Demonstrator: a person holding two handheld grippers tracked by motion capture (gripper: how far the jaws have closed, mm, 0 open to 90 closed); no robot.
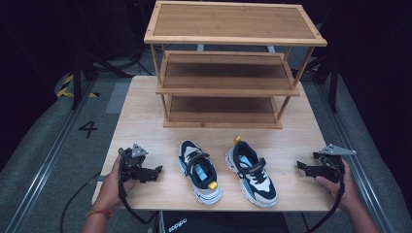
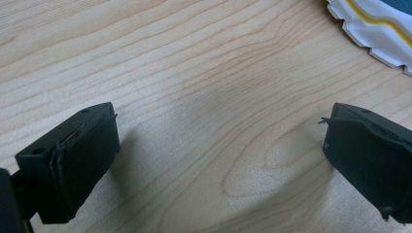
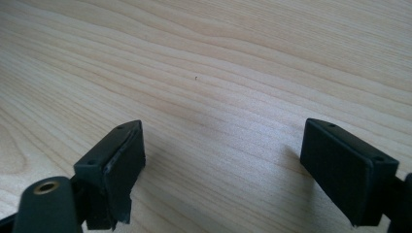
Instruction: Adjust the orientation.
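1. High view: a wooden table (image 1: 145, 121) with a three-tier bamboo shoe rack (image 1: 228, 63) at the far end, all its shelves bare.
2. A pair of navy, white and yellow sneakers sits between the two claws. The left shoe (image 1: 200, 171) is just inward of the left gripper (image 1: 156, 173), and the right shoe (image 1: 251, 172) is a bit farther from the right gripper (image 1: 300, 167).
3. Both claws point inward at the shoes, each held by a hand low over the tabletop.
4. Left gripper view: jaws spread wide over bare wood, with what looks like a white and yellow sole edge (image 2: 374, 29) up ahead to one side.
5. Right gripper view: jaws also wide apart, holding nothing, wood grain between them.
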